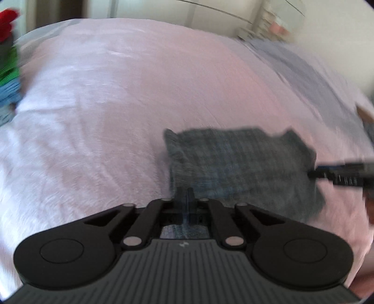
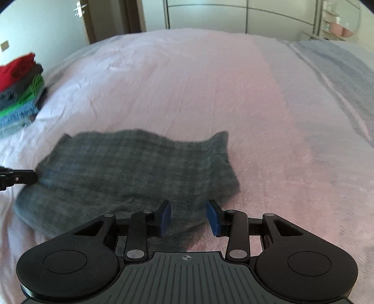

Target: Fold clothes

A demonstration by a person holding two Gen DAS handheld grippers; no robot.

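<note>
A folded dark grey garment (image 1: 243, 163) (image 2: 131, 173) lies on the pink bed sheet (image 1: 116, 105) (image 2: 210, 81). My left gripper (image 1: 187, 195) is shut on the garment's near-left edge, and cloth shows between its fingers. The right wrist view shows the left gripper (image 2: 21, 177) pinching the garment's left side. My right gripper (image 2: 188, 217) stands open, blue pads (image 2: 166, 217) apart, just above the garment's near edge with nothing held. From the left wrist, the right gripper (image 1: 336, 174) appears at the garment's right side. The left wrist view is motion-blurred.
A stack of folded clothes (image 2: 18, 93) (image 1: 7, 70), red on top with grey, green and blue below, sits at the bed's far left. A blue-grey striped cover (image 2: 339, 77) lies along the right side. Wardrobe doors (image 2: 233, 18) stand behind the bed.
</note>
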